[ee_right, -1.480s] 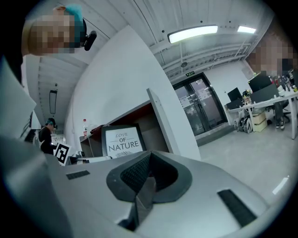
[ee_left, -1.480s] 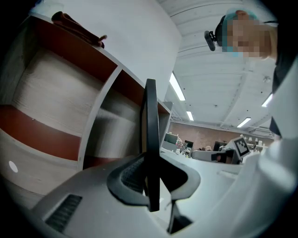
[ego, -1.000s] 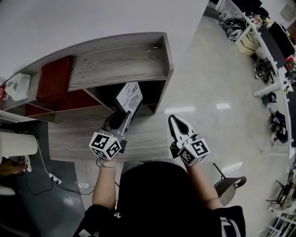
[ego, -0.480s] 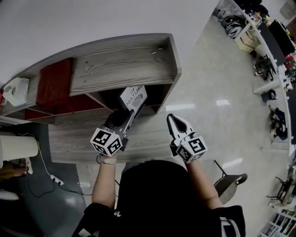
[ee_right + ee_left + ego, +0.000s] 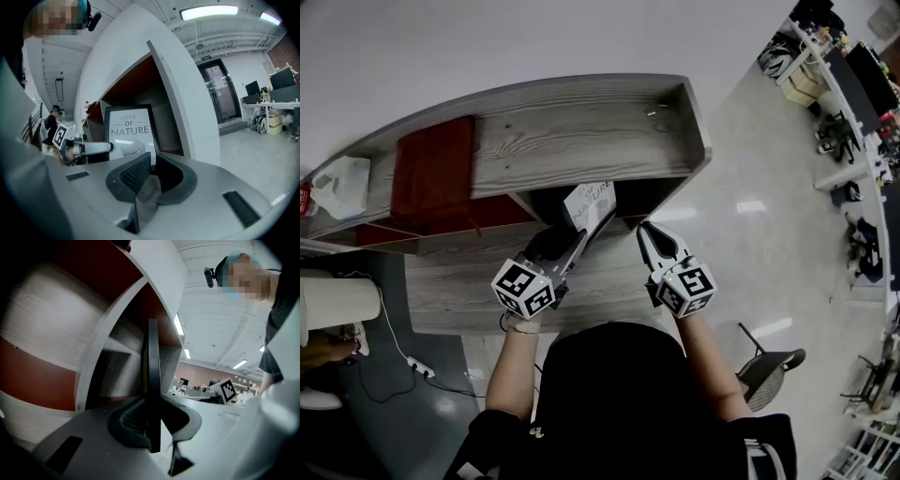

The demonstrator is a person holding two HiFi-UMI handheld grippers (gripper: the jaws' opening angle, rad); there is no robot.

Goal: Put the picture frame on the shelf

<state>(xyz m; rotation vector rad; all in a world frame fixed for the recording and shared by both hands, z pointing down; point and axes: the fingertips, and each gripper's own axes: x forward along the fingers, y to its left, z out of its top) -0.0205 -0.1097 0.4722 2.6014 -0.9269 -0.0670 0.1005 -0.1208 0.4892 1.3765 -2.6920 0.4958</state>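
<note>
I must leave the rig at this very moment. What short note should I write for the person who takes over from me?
Left gripper: jaws shut on the edge of the picture frame, which is held upright.
Right gripper: jaws together with nothing between them, beside the frame.
Frame: at the mouth of the dark compartment at the end of the shelf. Whether it already rests on the board cannot be told.
Done: the frame is gripped and brought to the shelf.
Left to do: set it inside, open the left jaws, draw back.
</note>
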